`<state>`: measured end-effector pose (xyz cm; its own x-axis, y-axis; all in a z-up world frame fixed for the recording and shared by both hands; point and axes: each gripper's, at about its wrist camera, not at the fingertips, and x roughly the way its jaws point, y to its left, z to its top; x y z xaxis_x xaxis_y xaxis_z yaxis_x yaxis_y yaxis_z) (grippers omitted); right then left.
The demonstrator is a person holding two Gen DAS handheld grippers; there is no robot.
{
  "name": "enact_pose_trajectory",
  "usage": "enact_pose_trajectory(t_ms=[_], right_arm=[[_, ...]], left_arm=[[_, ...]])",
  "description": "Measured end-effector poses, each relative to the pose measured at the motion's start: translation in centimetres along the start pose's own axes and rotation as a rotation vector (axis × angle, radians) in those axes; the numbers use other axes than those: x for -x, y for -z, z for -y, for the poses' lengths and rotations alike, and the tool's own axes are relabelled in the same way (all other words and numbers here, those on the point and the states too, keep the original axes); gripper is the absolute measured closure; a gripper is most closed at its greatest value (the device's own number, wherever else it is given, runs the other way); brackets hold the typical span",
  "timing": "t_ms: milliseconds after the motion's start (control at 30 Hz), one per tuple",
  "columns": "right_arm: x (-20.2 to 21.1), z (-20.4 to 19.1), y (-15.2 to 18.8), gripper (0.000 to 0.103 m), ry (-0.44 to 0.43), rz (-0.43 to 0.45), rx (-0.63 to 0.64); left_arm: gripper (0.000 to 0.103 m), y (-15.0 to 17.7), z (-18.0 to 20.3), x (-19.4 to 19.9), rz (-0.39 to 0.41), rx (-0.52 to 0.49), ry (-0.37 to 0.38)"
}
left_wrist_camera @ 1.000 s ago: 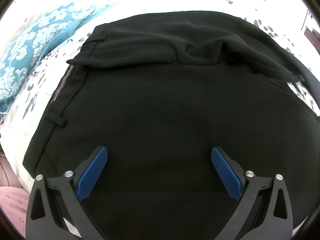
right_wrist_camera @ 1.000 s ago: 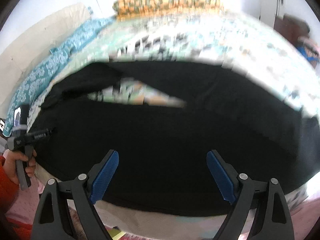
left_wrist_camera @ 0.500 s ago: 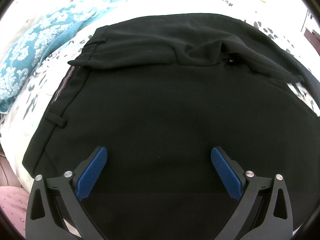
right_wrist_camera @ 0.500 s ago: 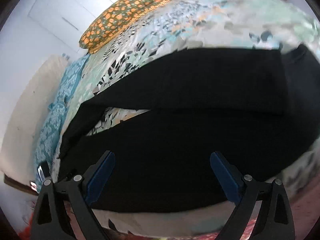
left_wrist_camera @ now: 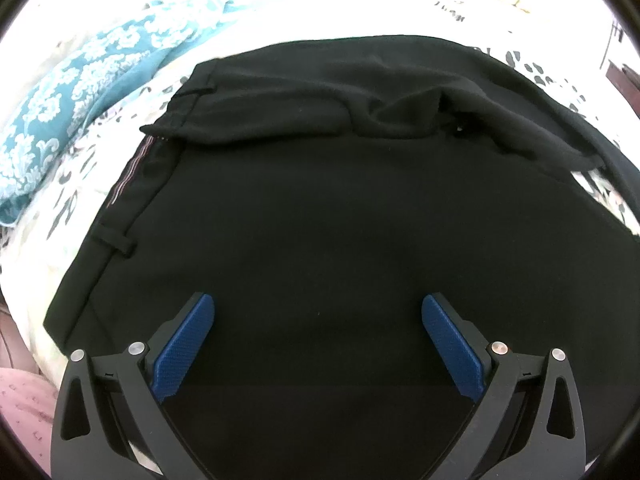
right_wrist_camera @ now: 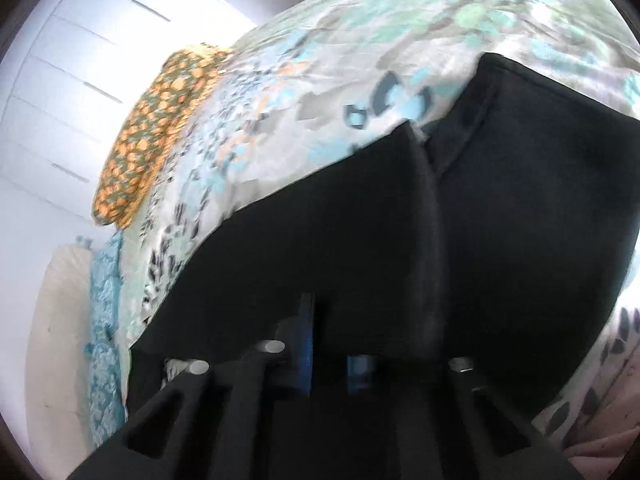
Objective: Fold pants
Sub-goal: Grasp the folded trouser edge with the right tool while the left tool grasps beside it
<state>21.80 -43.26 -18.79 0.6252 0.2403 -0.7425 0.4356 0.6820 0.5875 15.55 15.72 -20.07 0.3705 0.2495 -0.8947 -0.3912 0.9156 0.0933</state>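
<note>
Left wrist view: the left gripper [left_wrist_camera: 318, 316] hangs with blue pads spread wide over the black fabric pants [left_wrist_camera: 320, 216], which lie on a floral-print bedspread [left_wrist_camera: 72, 204]. Right wrist view is blurred; the right gripper [right_wrist_camera: 334, 354] appears pressed together on the pants' near edge.

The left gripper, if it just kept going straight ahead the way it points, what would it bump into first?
Most likely the black pants. The left gripper is open, and dark fabric fills the whole space ahead between its fingers. The bunched fold near the waistband lies farther on. How far the cloth lies cannot be judged here.
</note>
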Motion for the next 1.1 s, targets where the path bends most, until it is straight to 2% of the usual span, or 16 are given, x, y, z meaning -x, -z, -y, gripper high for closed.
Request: enact_pose_trajectory(t_ms=[100,167,233,300,400,467,567,667,767,867,900,933,967,1000,1033,1100], right_arm=[[1.1,-1.6,0.0,0.093,-0.031,0.039,0.052],[2.4,-2.9,-0.4,0.094,-0.084,0.061,0.086],[3.6,-4.3,-0.8,0.094,-0.136,0.075,0.129],[4.9,-6.1,-0.9,0.095,-0.185,0.092,0.173],[7.3,-8.4,-1.0,0.095,-0.241,0.123,0.245],[9.1,-9.2,-1.2,0.095,-0.274,0.136,0.284],[12.4,-9.6,-1.0,0.095,-0.331,0.153,0.349],[14.9,-10.1,-0.5,0.096,-0.373,0.152,0.385],[17.0,-9.8,-0.4,0.096,-0.407,0.150,0.400],[18.2,-9.1,-0.6,0.096,-0.466,0.130,0.389],[18.7,-8.8,-0.6,0.096,-0.483,0.120,0.385],[18.8,-8.6,-0.7,0.096,-0.489,0.114,0.382],[18.7,-8.4,-0.8,0.096,-0.487,0.109,0.378],[18.6,-8.3,-1.1,0.096,-0.480,0.105,0.375],[18.0,-8.0,-1.4,0.096,-0.466,0.096,0.373],[16.6,-7.5,-2.4,0.096,-0.446,0.081,0.359]], left_arm=[[0.001,-1.6,-0.1,0.8,-0.055,-0.002,0.032],[0.001,-3.6,-0.4,2.1,-0.019,0.022,0.089],[0.001,-6.6,-0.6,3.3,0.005,0.070,0.168],[0.001,-10.3,-0.2,3.6,-0.006,0.115,0.270],[0.001,-15.4,1.0,1.5,-0.103,0.185,0.443],[0.001,-17.9,1.5,-1.4,-0.180,0.283,0.532],[0.001,-19.7,1.9,-4.8,-0.236,0.431,0.514],[0.001,-20.6,2.5,-6.7,-0.267,0.531,0.564],[0.001,-20.8,3.3,-7.9,-0.308,0.571,0.604],[0.003,-20.7,4.3,-8.3,-0.325,0.550,0.603],[0.006,-20.9,4.0,-8.5,-0.308,0.550,0.599],[0.031,-20.9,4.0,-8.3,-0.287,0.556,0.603],[0.076,-20.8,3.8,-8.4,-0.281,0.572,0.620],[0.093,-20.6,3.4,-8.8,-0.294,0.597,0.625],[0.099,-20.4,2.9,-8.8,-0.300,0.618,0.618],[0.100,-20.3,1.9,-8.0,-0.275,0.641,0.639]])
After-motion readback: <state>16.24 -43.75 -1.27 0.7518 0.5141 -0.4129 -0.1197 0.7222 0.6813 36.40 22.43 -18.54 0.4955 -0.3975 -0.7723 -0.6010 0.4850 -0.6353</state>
